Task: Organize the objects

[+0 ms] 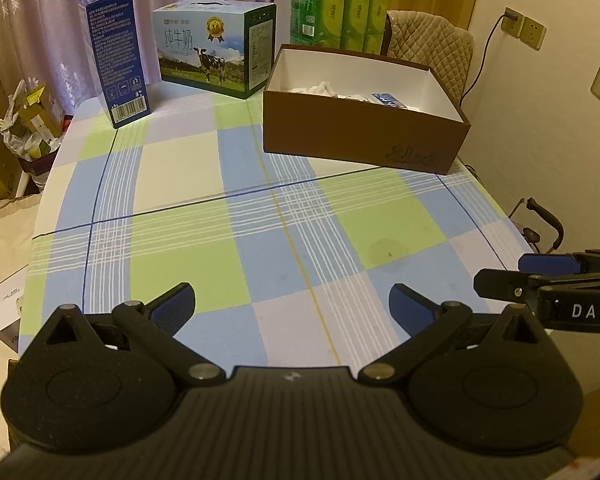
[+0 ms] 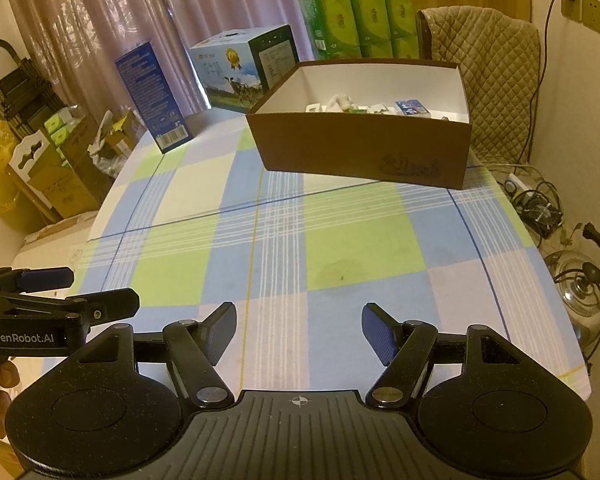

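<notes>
Toward table's [image 1: 204,184] far right corner: shoebox [image 1: 360,136] already filled; left gripper [image 1: 292,304], right gripper [image 2: 299,330] wide, empty; seemingly finished.

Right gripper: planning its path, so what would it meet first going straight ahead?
The right gripper, fingers open, likely passes over bare tablecloth and first meets the brown box; depth uncertain.

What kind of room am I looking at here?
Most likely a home dining room: a table under a blue, green and white checked tablecloth, a chair draped in a quilted beige cover, sheer curtains, and a milk carton box with a cow picture.
</notes>
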Demonstrator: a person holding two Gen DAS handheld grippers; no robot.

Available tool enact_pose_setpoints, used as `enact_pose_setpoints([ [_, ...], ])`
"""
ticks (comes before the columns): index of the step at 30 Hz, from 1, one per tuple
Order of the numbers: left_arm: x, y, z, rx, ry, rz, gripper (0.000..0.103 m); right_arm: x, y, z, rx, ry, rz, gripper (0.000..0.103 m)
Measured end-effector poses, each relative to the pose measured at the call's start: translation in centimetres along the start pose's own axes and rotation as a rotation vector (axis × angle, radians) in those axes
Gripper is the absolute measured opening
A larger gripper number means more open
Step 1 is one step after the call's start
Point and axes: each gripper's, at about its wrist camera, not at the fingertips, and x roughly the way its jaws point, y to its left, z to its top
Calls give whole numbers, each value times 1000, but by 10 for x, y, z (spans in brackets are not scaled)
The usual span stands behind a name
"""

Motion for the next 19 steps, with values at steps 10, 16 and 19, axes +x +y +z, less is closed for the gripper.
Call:
enact_pose_setpoints([
  [10, 5, -3, 2, 0, 5, -2, 102, 3, -6, 3, 5, 7, -2, 67],
  [16, 10, -9, 6, 9, 6, -8, 102, 3, -13, 3, 13, 8, -6, 67],
  [19, 13, -13, 8, 14, 13, -9, 102, 3, -17, 3, 20, 8, -9, 67],
])
